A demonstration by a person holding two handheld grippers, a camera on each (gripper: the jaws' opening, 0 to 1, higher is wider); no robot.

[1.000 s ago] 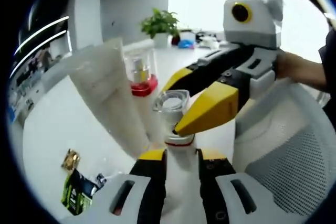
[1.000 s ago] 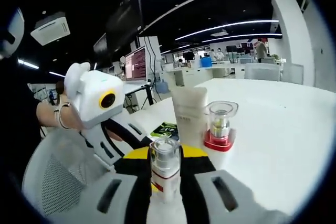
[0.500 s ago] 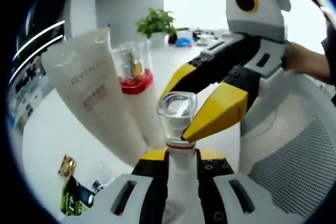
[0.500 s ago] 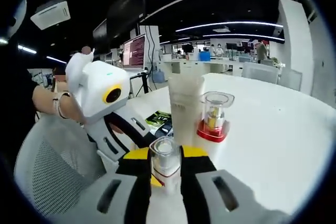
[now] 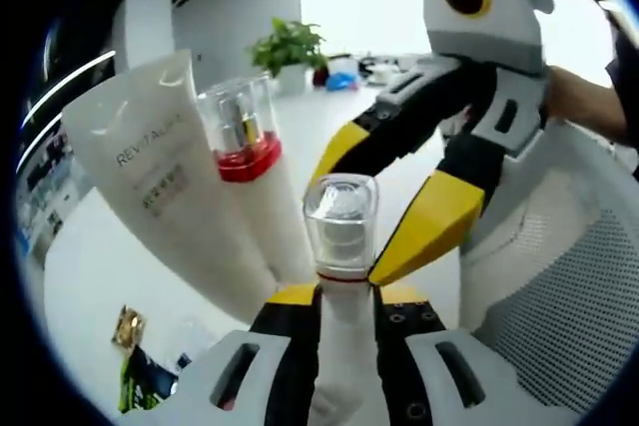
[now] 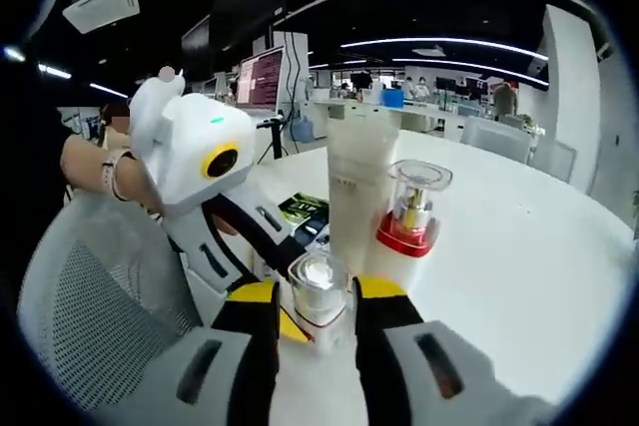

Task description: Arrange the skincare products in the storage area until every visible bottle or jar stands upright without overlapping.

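Both tongs are pinching the same thing: a slim white bottle with a clear cap and a thin red ring (image 5: 341, 246). The left tongs (image 5: 344, 298) squeeze its white body from the two sides, with the clear cap sticking up past the yellow tips. The right tongs (image 6: 319, 296) come at it from the other way and grip the bottle (image 6: 319, 291) just under the cap, so here you look down onto the cap's top.

In the left gripper view the right tongs (image 5: 419, 182) reach in from the right, with one yellow jaw touching the bottle near the red ring. In the right gripper view the left tongs (image 6: 265, 296) reach in from the left, held by a person's hand (image 6: 105, 182).

Just beside the held bottle stand a tall white tube with grey letters (image 5: 165, 182) and a clear-capped bottle with a red collar and gold pump (image 5: 240, 132). They are close together on the round white table (image 6: 519, 246). The tube (image 6: 356, 187) and the red-collared bottle (image 6: 411, 209) both stand upright.

A green and black packet (image 6: 305, 212) lies flat on the table behind them. The left gripper view shows a green potted plant (image 5: 288, 47) near the far edge. A white mesh chair (image 6: 90, 316) sits at the near edge.
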